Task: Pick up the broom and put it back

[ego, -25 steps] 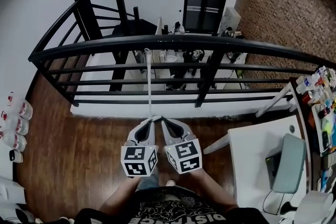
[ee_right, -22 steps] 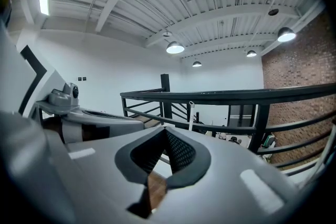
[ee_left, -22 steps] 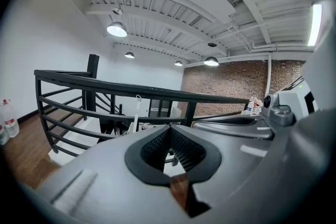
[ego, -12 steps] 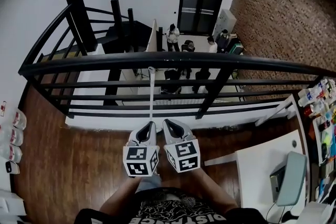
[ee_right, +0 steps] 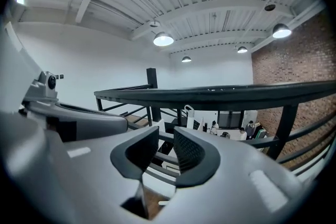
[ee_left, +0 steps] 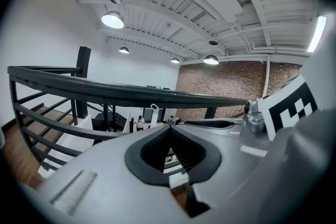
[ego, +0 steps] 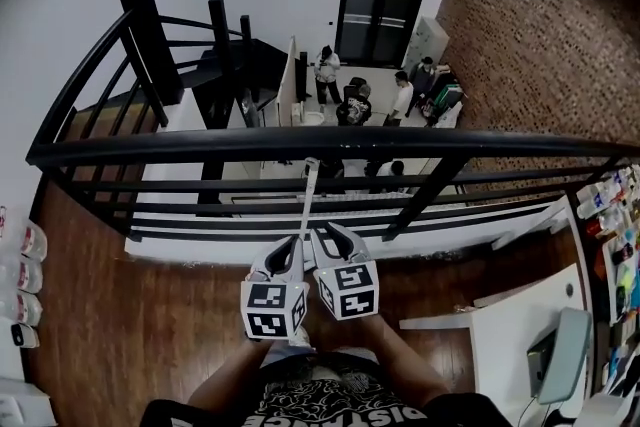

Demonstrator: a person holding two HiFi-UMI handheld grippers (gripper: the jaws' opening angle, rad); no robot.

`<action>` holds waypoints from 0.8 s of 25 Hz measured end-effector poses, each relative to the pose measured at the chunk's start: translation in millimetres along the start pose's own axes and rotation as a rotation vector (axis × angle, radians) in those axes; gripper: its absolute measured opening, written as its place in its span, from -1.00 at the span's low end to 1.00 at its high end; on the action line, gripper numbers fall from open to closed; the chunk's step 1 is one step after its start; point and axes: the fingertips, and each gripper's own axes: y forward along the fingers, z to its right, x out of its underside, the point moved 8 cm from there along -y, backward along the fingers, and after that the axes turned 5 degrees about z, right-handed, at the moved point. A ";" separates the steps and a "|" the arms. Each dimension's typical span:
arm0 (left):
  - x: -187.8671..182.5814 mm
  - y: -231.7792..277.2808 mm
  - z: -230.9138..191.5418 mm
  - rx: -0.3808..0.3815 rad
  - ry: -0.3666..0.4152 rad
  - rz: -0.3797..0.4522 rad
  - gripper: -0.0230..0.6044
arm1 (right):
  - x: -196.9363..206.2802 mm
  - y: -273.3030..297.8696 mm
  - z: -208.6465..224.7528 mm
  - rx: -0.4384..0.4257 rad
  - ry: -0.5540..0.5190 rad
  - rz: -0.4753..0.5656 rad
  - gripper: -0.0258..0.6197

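Railing (ego: 300,143) close ahead — broom (ego: 306,196) before it.

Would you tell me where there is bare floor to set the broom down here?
Bare wooden floor lies between the railing and the bottles at left; a narrower strip runs before the white desk. The right-hand shelf is crowded.
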 end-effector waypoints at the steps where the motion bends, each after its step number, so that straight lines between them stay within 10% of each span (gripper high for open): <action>1: -1.5 3.4 -4.6 0.003 0.001 -0.002 -0.91 | 0.7 7.6 1.1 0.003 0.005 -0.004 -0.71; 20: -21.5 61.3 -56.1 -0.065 0.008 -0.026 -0.91 | 21.5 127.1 62.3 0.001 0.112 -0.056 -0.37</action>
